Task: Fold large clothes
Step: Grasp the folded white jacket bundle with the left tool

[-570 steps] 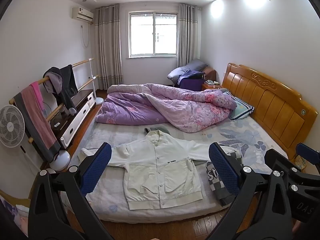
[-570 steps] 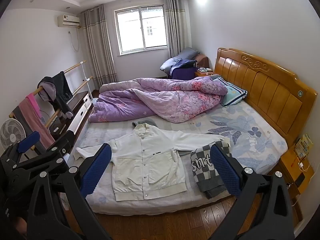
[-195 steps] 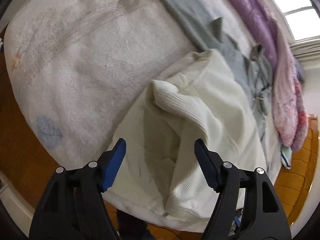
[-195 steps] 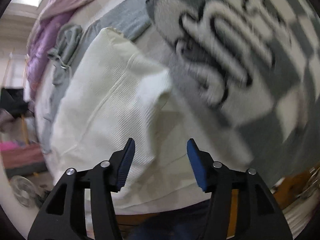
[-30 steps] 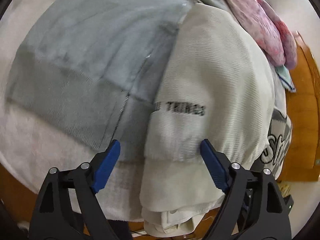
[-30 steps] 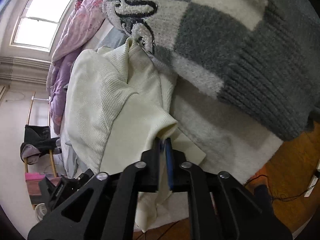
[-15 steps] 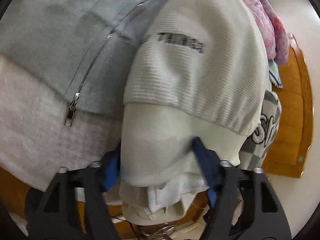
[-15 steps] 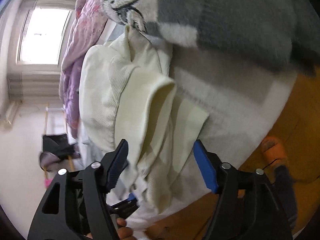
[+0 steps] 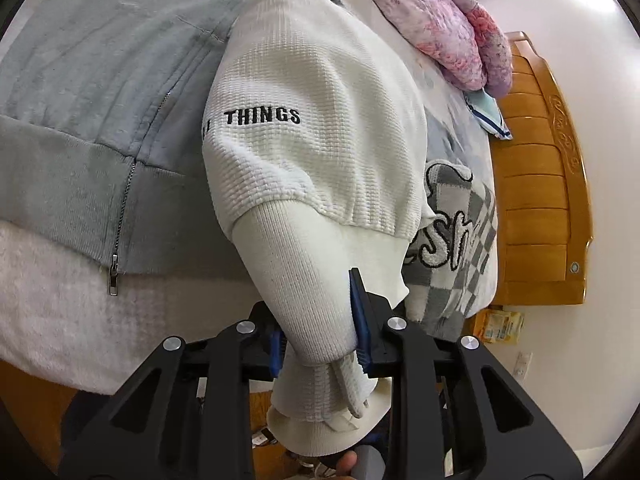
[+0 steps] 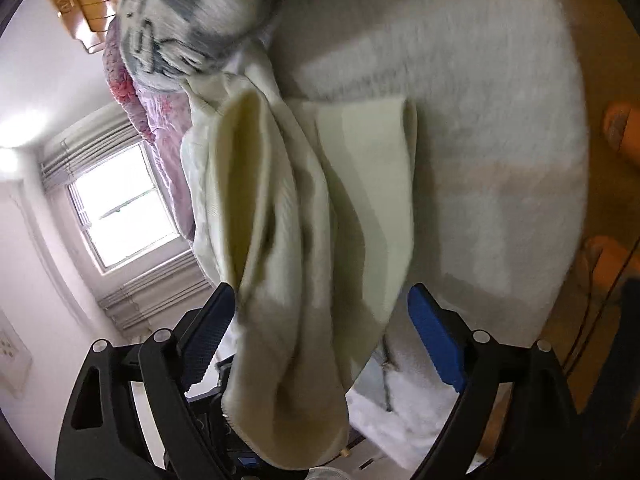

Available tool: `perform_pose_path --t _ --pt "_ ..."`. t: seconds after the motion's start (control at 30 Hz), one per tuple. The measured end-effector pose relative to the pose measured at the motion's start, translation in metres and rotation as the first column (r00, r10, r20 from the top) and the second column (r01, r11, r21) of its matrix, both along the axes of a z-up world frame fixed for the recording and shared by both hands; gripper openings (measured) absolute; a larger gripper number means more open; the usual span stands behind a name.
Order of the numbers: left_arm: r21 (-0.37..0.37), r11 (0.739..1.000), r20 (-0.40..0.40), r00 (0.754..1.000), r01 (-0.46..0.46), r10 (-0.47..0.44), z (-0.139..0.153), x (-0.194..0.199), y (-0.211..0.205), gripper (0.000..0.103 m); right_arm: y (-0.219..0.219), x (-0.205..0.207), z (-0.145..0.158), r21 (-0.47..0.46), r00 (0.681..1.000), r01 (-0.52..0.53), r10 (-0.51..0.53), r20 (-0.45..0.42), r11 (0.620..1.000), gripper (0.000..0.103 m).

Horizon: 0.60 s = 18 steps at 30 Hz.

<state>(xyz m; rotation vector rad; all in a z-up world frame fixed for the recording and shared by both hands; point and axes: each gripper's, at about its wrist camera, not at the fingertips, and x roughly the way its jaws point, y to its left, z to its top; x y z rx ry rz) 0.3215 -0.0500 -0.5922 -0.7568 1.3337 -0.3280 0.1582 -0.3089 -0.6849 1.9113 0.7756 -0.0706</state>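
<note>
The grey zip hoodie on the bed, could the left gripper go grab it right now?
Probably not yet. The left gripper is shut on the folded white jacket, so its jaws are full. The grey zip hoodie lies uncovered just beside the jacket; releasing first would free the way.

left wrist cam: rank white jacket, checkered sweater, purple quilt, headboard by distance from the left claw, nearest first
1. white jacket: clamped in the left claw, dead centre.
2. checkered sweater: on the bed, just right of the jacket.
3. and 4. purple quilt, top of the view, and wooden headboard, far right edge: both well beyond the sweater; too close to call between them.
</note>
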Motion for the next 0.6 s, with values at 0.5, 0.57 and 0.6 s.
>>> perform_pose_path --t 0.5,0.57,0.6 --pt "0.038 0.999 -0.024 1.000 0.015 -0.014 -0.014 0.011 -0.010 0.028 0.006 0.106 0.020 -0.273 0.984 -0.176 0.179 -0.016 0.946 0.044" --pt "0.037 0.999 -0.051 0.999 0.000 0.002 -0.018 0.012 -0.008 0.044 0.003 0.113 0.029 -0.309 0.978 -0.205 0.209 -0.021 0.929 0.030" --pt "0.032 0.999 -0.068 0.998 -0.007 0.010 -0.021 0.012 -0.006 0.053 0.001 0.116 0.036 -0.336 0.972 -0.225 0.233 -0.016 0.915 0.029"
